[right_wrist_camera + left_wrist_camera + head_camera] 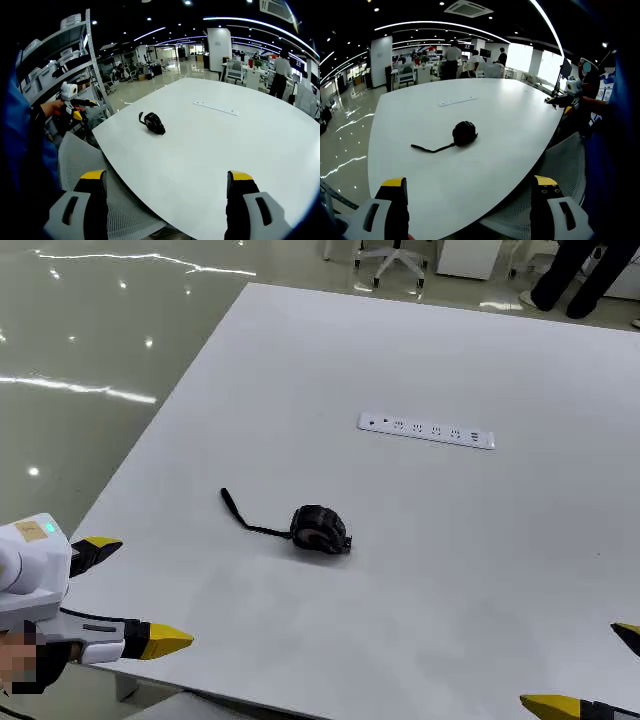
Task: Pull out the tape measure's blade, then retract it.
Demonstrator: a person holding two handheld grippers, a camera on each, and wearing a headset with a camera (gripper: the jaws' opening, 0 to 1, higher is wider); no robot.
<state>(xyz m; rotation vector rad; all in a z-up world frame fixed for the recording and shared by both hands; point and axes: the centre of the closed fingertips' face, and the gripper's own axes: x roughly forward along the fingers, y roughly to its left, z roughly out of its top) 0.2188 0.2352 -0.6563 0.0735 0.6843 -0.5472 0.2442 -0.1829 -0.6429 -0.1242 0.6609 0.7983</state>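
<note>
Midway across the white table: black tape measure, wrist strap trailing left (head view), near a white power strip. At the near edge, well apart from it: left gripper and right gripper, jaws spread wide, holding nothing.

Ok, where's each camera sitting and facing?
Head view: on the person's head, looking down at white table, round black tape measure, white power strip; left gripper and right gripper at bottom corners.
Left gripper view: on left gripper, facing across the table; own open jaws below, blue clothing right.
Right gripper view: on right gripper, facing across the table; open jaws below, blue clothing left.
Shared: tape measure, each other's gripper.
</note>
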